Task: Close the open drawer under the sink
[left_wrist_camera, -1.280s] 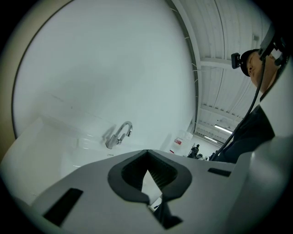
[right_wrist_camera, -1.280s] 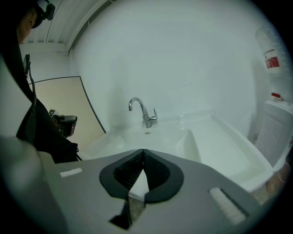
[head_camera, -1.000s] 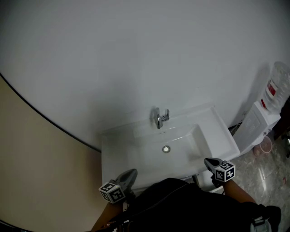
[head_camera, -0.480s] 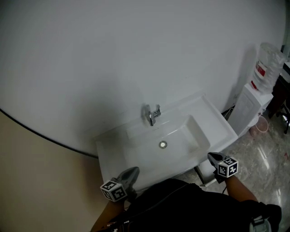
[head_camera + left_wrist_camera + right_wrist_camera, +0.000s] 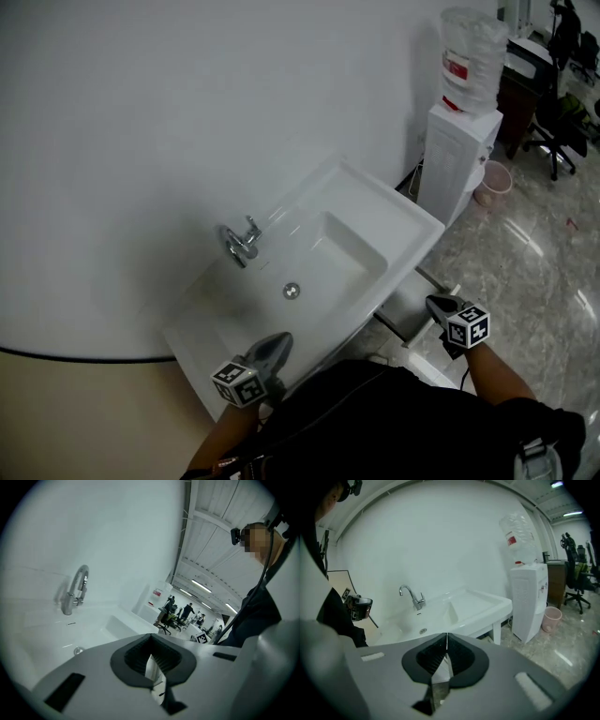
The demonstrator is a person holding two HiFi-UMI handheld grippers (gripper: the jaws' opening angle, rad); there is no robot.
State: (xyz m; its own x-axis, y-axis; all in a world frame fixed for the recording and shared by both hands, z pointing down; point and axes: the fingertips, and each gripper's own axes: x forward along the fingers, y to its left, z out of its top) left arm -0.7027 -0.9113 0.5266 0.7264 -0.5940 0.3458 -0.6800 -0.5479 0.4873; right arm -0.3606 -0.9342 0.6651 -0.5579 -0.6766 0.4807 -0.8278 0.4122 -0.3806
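Note:
A white sink (image 5: 375, 220) with a chrome faucet (image 5: 240, 244) runs diagonally across the head view. Under its front right edge a grey panel (image 5: 405, 311) juts out; it looks like the open drawer, mostly hidden by the sink. My right gripper (image 5: 437, 302) is shut and empty, just right of that panel and below the sink's rim. My left gripper (image 5: 277, 343) is also shut with nothing in it, at the sink's near left front edge. The right gripper view shows its gripper (image 5: 446, 641) facing the sink (image 5: 454, 609); the left gripper (image 5: 150, 641) looks across the basin (image 5: 108, 625).
A white water dispenser (image 5: 455, 159) with a bottle on top stands right of the sink, a pink bin (image 5: 491, 183) beside it. An office chair (image 5: 553, 141) and desks lie farther right on the glossy stone floor (image 5: 525, 262). A white wall backs the sink.
The view has swung: the sink now lies diagonally and the dispenser sits higher up. The grey panel under the sink has come into sight by my right gripper. Both grippers have shifted along the sink's front.

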